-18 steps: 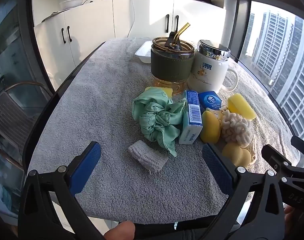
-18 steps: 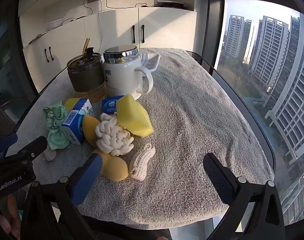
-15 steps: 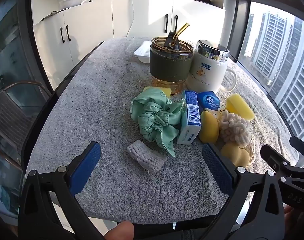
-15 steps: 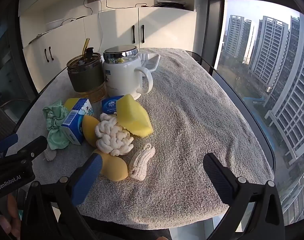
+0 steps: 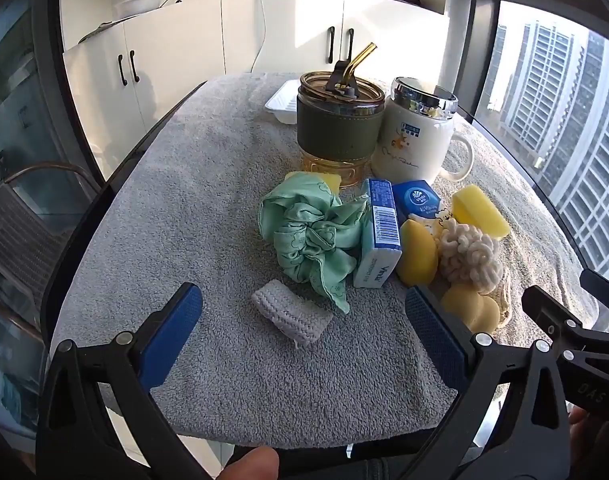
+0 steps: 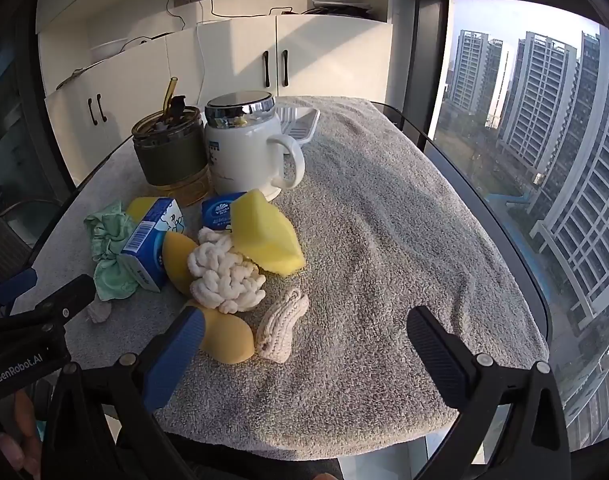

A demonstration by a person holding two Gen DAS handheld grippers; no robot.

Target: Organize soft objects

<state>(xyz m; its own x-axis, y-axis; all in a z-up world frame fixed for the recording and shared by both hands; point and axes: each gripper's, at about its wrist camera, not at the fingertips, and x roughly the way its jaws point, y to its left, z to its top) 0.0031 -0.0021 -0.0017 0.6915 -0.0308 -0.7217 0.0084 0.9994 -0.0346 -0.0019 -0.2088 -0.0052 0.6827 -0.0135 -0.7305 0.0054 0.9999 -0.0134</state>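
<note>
The right claw (image 6: 304, 340) hangs wide open and empty above the near edge of the bench, which is covered by a grey terry towel (image 6: 384, 240). Left of it lies a heap: a cream knotted yarn ball (image 6: 224, 276) touching a yellow wedge sponge (image 6: 264, 236), a cream knitted pouch (image 6: 280, 328), a yellow teardrop sponge (image 6: 226, 338), a blue tissue pack (image 6: 150, 240) and a crumpled mint green cloth (image 6: 110, 248). Behind stand a white lidded mug (image 6: 244, 148) and an olive-sleeved amber cup (image 6: 170, 156)

Both wrist views look obliquely down from the near table edge. Left faces the green cloth (image 5: 312, 236); right faces bare towel (image 6: 384, 240). Shared: central pile, mugs.
</note>
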